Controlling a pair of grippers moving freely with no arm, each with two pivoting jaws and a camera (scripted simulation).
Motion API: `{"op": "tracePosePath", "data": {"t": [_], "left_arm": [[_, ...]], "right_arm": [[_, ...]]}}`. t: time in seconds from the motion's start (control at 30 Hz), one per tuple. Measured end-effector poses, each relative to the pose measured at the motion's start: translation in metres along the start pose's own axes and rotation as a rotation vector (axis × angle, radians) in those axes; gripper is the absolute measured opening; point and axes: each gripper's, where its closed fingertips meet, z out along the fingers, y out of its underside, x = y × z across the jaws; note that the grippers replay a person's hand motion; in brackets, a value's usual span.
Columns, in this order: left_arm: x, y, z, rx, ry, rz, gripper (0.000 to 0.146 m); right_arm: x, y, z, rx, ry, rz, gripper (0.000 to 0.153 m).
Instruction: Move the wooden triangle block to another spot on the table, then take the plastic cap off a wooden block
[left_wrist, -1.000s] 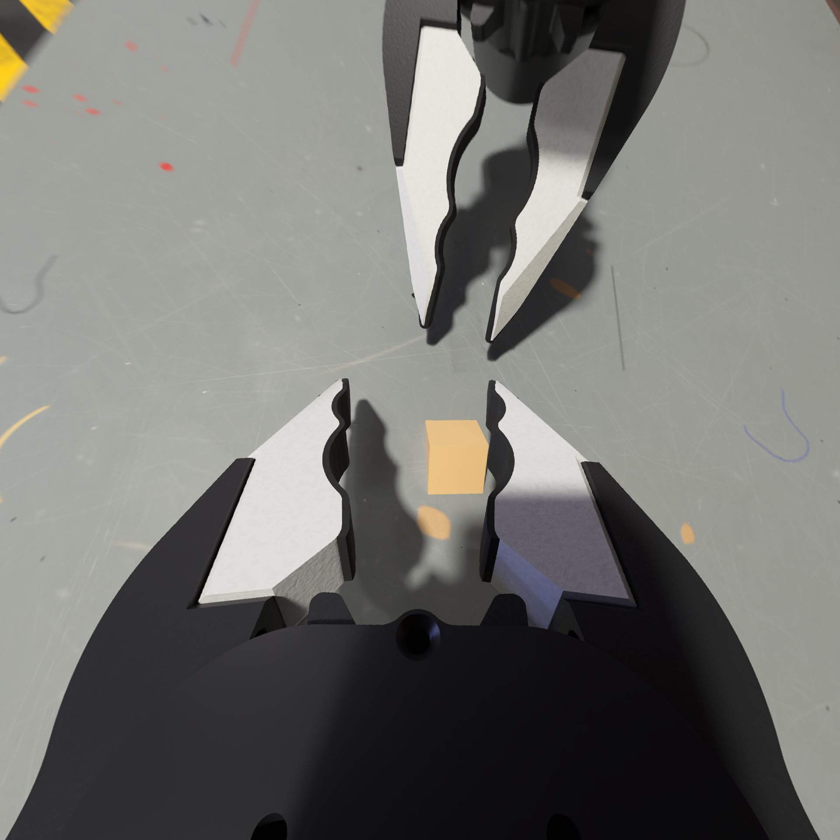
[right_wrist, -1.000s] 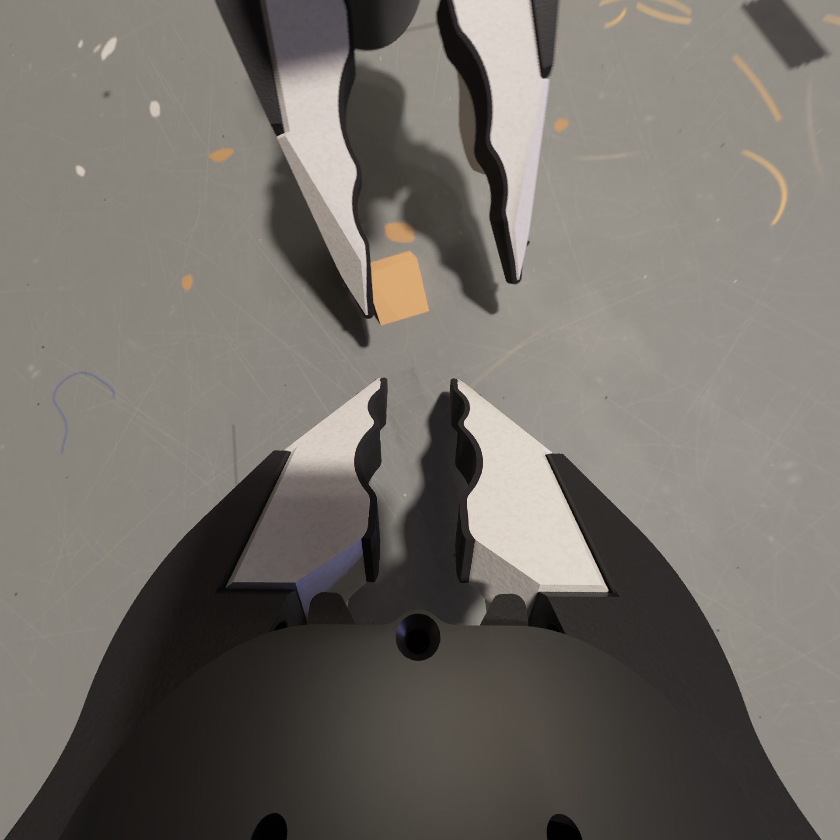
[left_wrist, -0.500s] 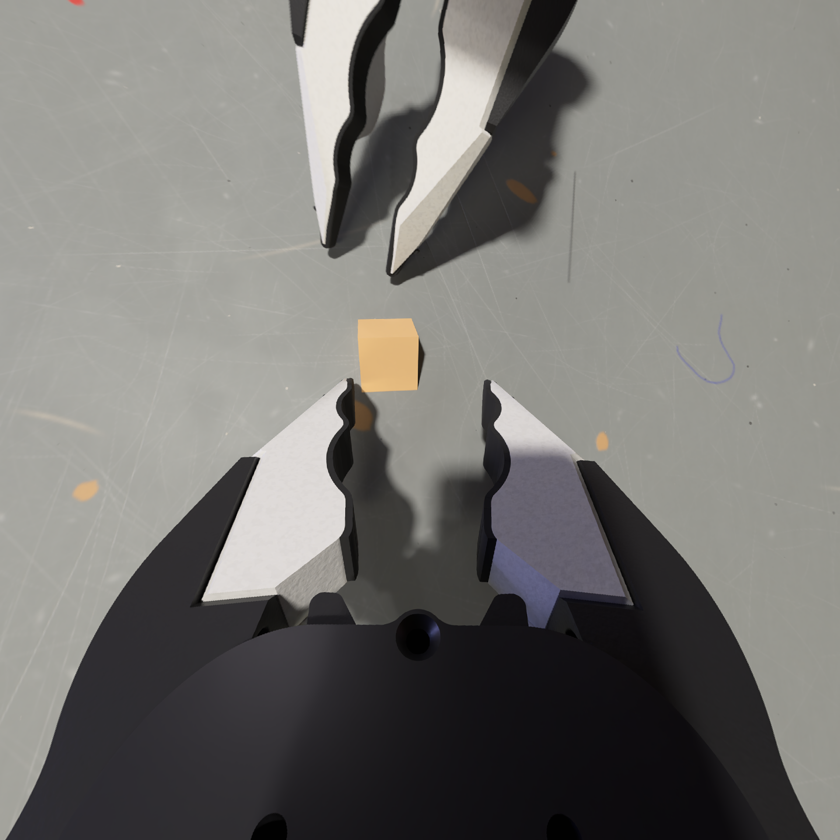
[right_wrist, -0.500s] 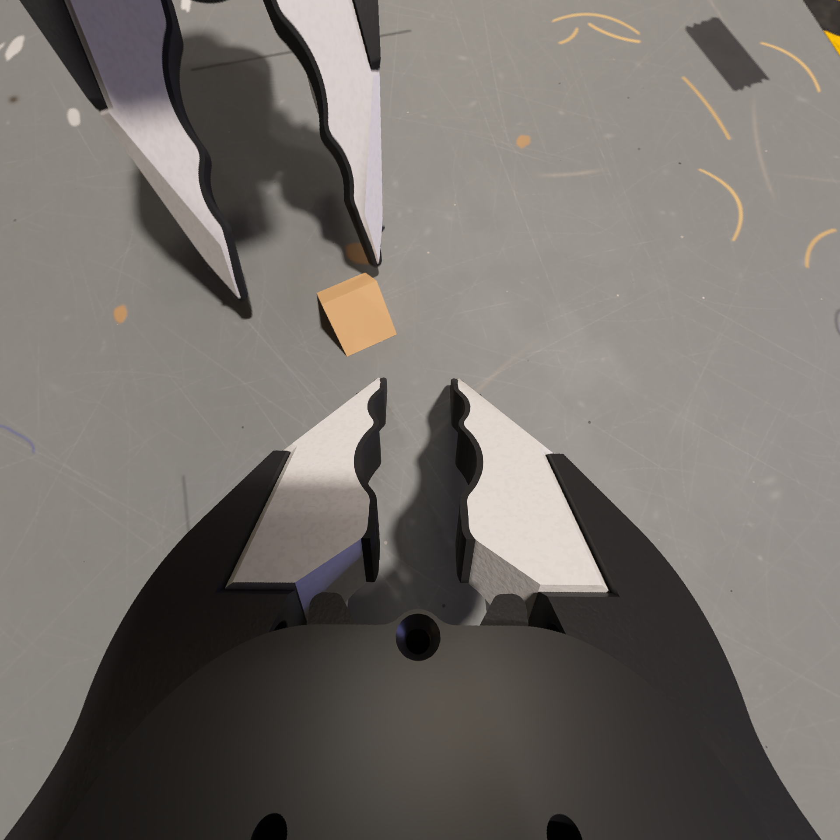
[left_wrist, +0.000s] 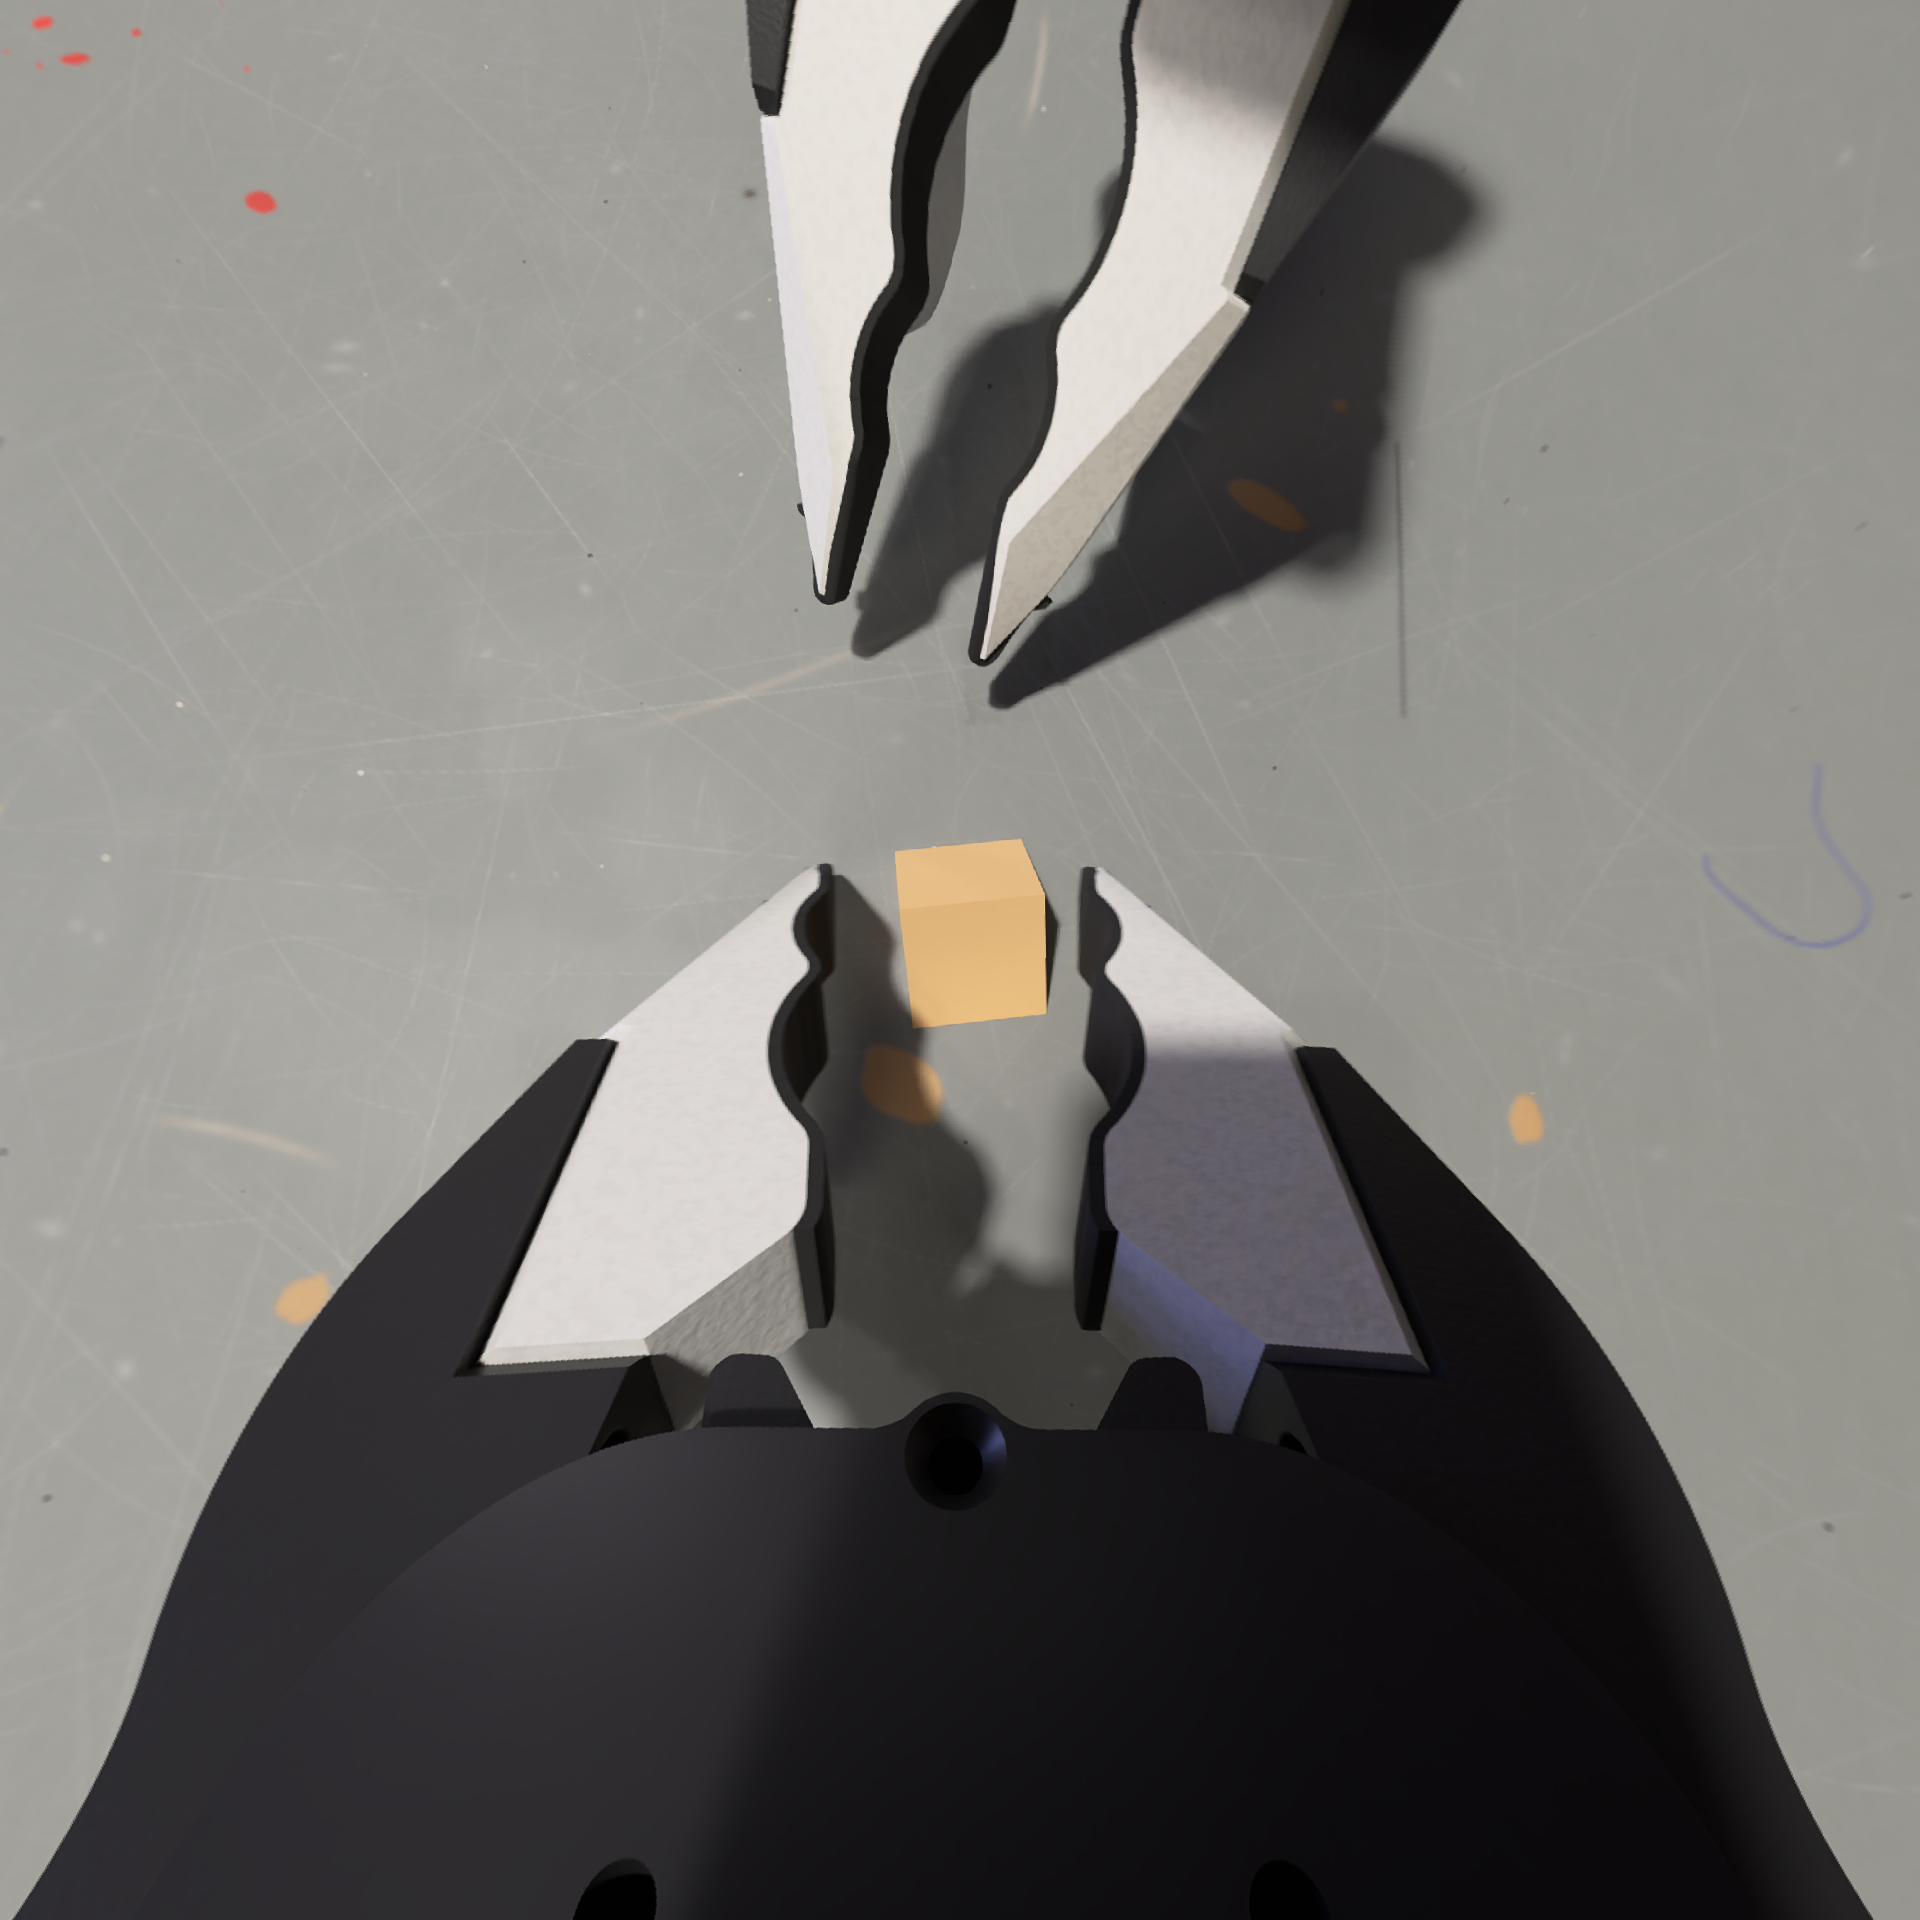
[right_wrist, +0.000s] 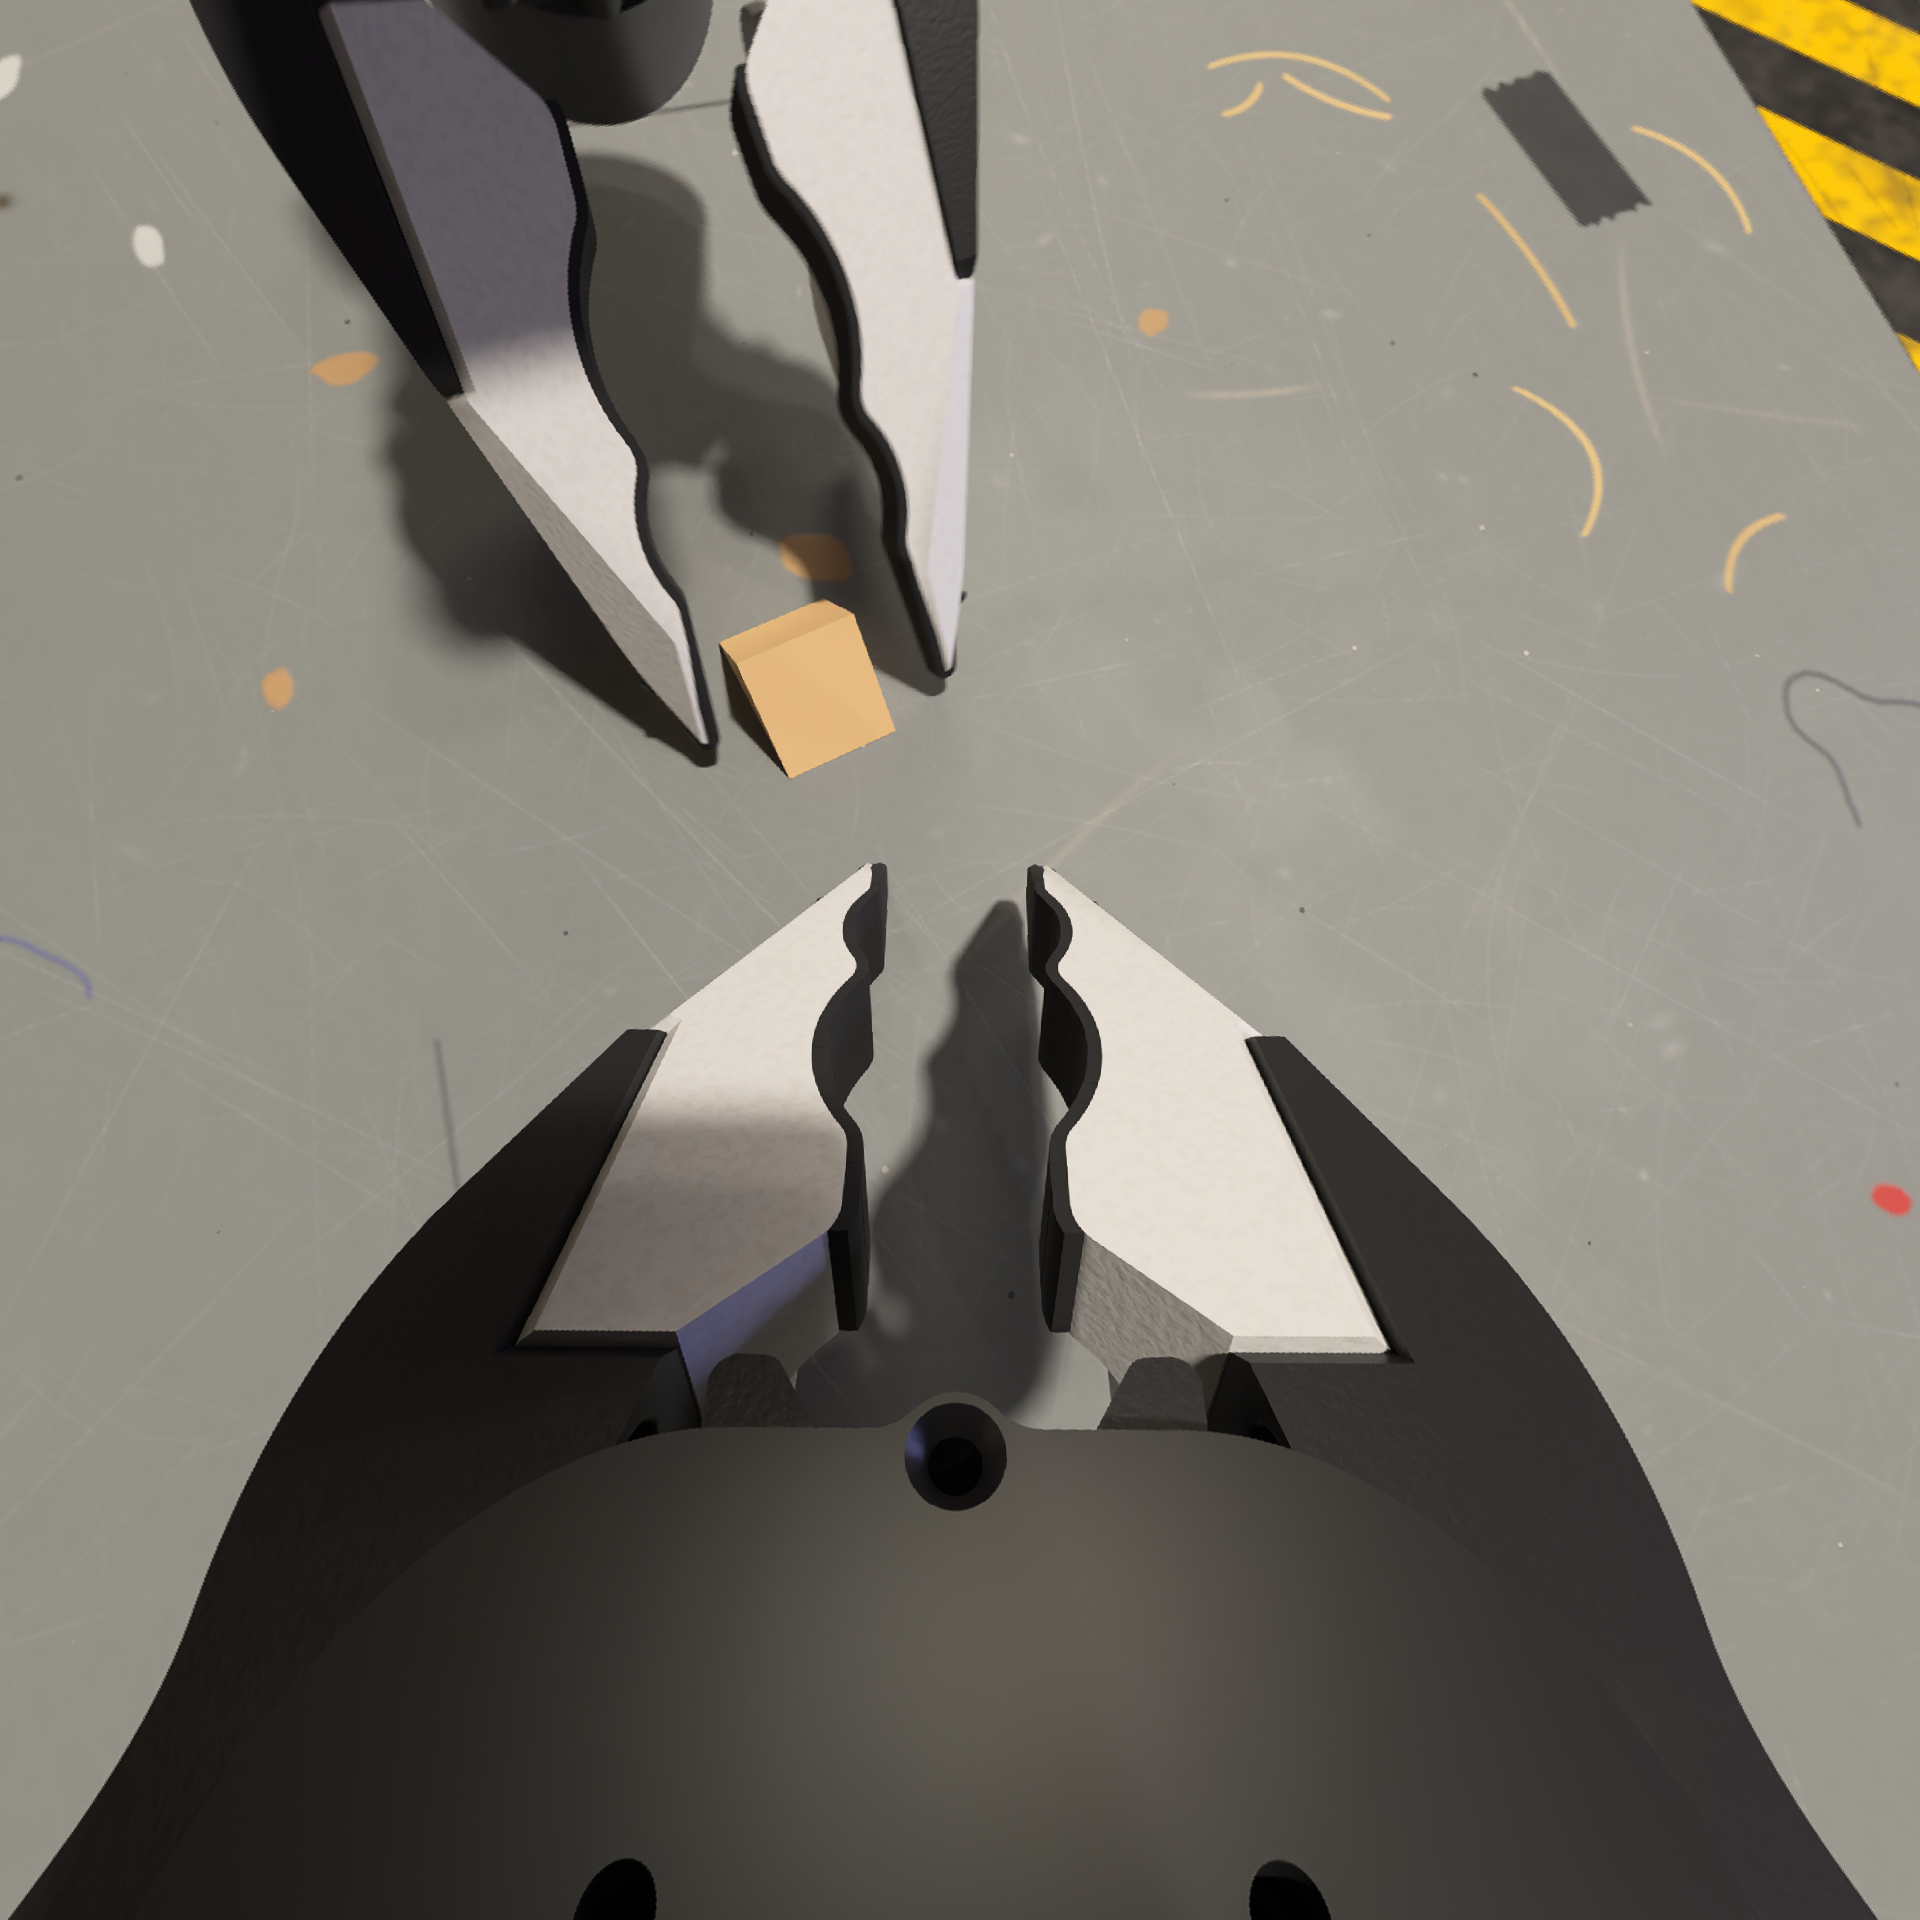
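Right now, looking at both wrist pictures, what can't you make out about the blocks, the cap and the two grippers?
- Plastic cap and capped block: in neither view, beyond the frame edges.
- Small tan wooden block: its underside is hidden by its own body; whether the left gripper's fingers touch it is unclear.
- Right gripper: in the left wrist view, its body is cut off by the top edge.

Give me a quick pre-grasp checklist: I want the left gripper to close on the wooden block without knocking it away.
1. left gripper open wider than the wooden triangle block: ok.
2. Block between the left fingertips: ok, but only at the tips and nearer the right finger.
3. Block resting on the table, untouched: ok.
4. right gripper clear of the block: ok, it holds nothing.
5. Fingertip height against the table: cannot tell.
6. Plastic cap and second block located: not ok, neither is in view.
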Motion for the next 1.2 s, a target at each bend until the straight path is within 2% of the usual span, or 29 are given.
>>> {"op": "tracePosePath", "data": {"t": [0.13, 0.3, 0.4, 0.5, 0.57, 0.63, 0.77, 0.9, 1.0, 1.2], "left_arm": [[-0.007, 0.005, -0.006, -0.014, -0.116, 0.029, 0.027], [-0.033, 0.022, -0.043, -0.014, -0.525, 0.003, 0.027], [-0.036, 0.040, -0.065, -0.041, -0.649, -0.026, 0.027], [-0.045, 0.068, -0.096, -0.076, -0.761, -0.163, 0.027], [-0.058, 0.095, -0.126, -0.089, -0.899, -0.324, 0.027], [-0.068, 0.117, -0.151, -0.050, -0.967, -0.489, 0.027], [-0.084, 0.135, -0.178, 0.063, -0.995, -0.684, 0.027], [-0.097, 0.138, -0.184, 0.066, -0.990, -0.695, 0.027], [-0.103, 0.146, -0.180, 0.014, -0.967, -0.702, 0.027], [-0.105, 0.149, -0.172, 0.007, -0.890, -0.704, 0.027]], "right_arm": [[0.004, 0.003, 0.000, -0.007, 0.032, 0.008, 0.026], [0.007, -0.001, 0.002, 0.005, 0.060, -0.011, 0.025], [0.006, -0.006, 0.008, 0.019, 0.053, -0.016, 0.025], [0.001, -0.011, 0.014, 0.017, 0.029, -0.030, 0.025], [-0.002, -0.015, 0.018, 0.032, 0.022, -0.036, 0.025], [-0.004, -0.018, 0.022, 0.047, 0.023, -0.035, 0.025], [0.003, -0.025, 0.022, 0.089, 0.067, -0.037, 0.024], [0.016, -0.038, 0.014, 0.158, 0.126, -0.033, 0.024], [0.027, -0.047, 0.010, 0.205, 0.167, -0.030, 0.023], [0.054, -0.059, 0.007, 0.238, 0.205, -0.018, 0.022]]}}
